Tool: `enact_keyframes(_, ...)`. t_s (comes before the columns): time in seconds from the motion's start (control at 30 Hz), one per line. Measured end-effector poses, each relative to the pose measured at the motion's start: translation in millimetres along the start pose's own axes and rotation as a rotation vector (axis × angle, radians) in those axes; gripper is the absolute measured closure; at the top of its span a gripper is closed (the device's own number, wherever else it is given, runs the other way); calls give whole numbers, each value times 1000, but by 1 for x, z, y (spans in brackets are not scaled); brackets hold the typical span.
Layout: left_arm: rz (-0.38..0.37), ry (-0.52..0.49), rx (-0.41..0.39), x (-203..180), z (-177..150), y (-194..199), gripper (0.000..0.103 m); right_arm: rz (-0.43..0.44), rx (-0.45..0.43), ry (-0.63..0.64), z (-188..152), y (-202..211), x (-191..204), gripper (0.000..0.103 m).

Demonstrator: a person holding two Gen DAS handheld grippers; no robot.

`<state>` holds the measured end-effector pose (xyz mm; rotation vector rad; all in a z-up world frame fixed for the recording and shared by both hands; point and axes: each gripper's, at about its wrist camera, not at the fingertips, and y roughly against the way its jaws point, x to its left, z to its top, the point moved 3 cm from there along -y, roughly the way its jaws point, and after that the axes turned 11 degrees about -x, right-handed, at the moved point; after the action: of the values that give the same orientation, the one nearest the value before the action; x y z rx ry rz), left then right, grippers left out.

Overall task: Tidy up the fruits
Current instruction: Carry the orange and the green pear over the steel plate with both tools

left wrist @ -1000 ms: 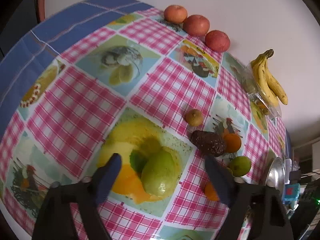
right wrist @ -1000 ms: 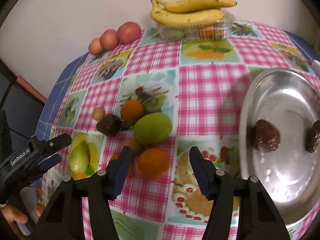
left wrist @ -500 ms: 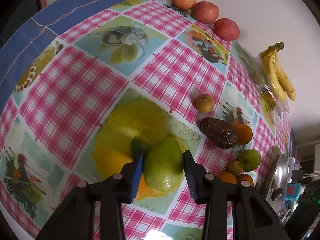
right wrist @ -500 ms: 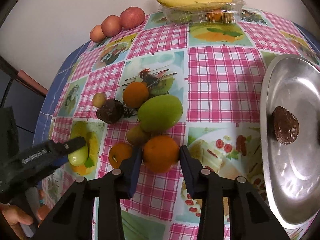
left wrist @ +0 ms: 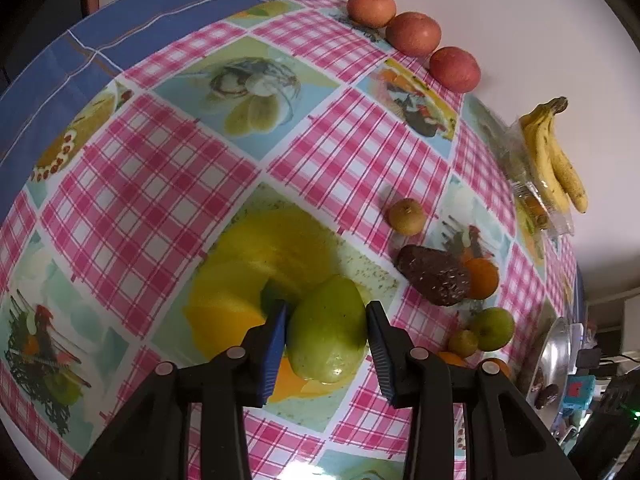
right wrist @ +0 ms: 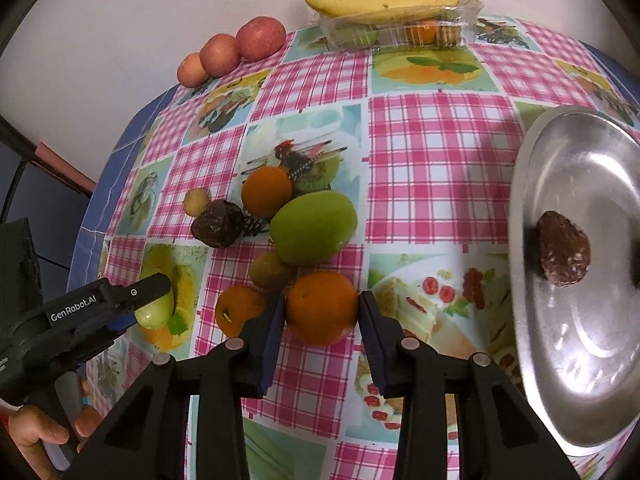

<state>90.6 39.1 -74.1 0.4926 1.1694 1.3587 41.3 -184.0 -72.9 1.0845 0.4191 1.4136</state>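
A: Left gripper sits closed down around the small green fruit. Pads flank its widest part, both look in contact. Fruit rests on the table, alone, nothing beside either jaw. Easy pick, probably why it was chosen.

B: Lifted?

A: Cannot tell. It looks to be on the cloth.

B: What's ahead of the left gripper?

A: Ahead and to the right: a small brown fruit, a dark avocado, an orange behind it. Far ahead along the wall, three apples in a row. Grouping by kind, it seems. Bananas far right on a clear tray.

B: Right side?

A: Right gripper is narrowed on the big orange, pads touching both flanks, fruit low between the fingers on the table. Just left of its left jaw is a smaller orange; just ahead, a kiwi-like fruit and the large green mango. Tight cluster, so the grip comes from the near, open side.

B: Destination?

A: Likely the steel plate, off to the right of the right gripper. It holds one avocado; a second item at the edge is cut off.

B: Risk?

A: The orange touches the kiwi-like fruit; lifting straight up should avoid rolling the pile.
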Motion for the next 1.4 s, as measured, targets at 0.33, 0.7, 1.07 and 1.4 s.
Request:
enact_keyframes(0.33, -47, -30, -78, -14, 12, 22, 61, -11, -82, -35, 16, 30, -14, 64)
enact_keyframes(0.7, -96, -109, -88, -40, 6, 27, 61, -187, -166, -114, 31, 68, -75, 64)
enact_keyframes(1.07, -154, -249, -65, -96, -24, 30, 61, -340, -190, -231, 30, 95, -145, 64)
enact_keyframes(1.4, -252, -493, -66, -177, -80, 34, 61, -386, -214, -275, 26, 117, -175, 64)
